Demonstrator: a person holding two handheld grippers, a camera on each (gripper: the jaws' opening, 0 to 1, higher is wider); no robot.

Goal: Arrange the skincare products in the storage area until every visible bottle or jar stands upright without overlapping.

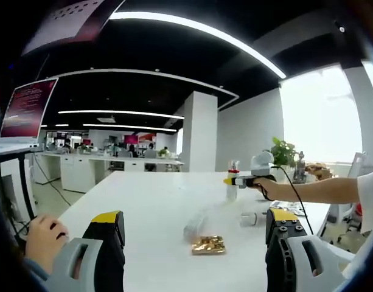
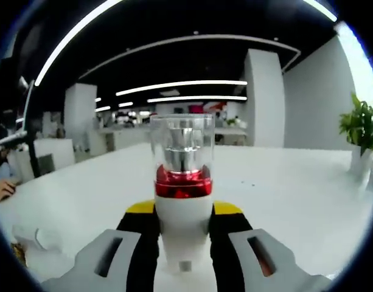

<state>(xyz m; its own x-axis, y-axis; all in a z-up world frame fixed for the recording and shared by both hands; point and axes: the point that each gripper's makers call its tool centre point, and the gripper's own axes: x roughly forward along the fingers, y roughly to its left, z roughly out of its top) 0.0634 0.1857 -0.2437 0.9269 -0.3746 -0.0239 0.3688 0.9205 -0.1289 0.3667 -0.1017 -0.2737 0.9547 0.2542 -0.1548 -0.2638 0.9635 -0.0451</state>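
Between the right gripper (image 2: 183, 234) jaws a bottle (image 2: 182, 182) stands clamped; the left gripper (image 1: 195, 243), jaws apart, faces a gold packet (image 1: 209, 245), perhaps foil, on the table (image 1: 149, 201).

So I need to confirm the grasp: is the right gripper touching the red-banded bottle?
Touching. In the right gripper view, the right gripper's jaws press both sides of the bottle's white body.
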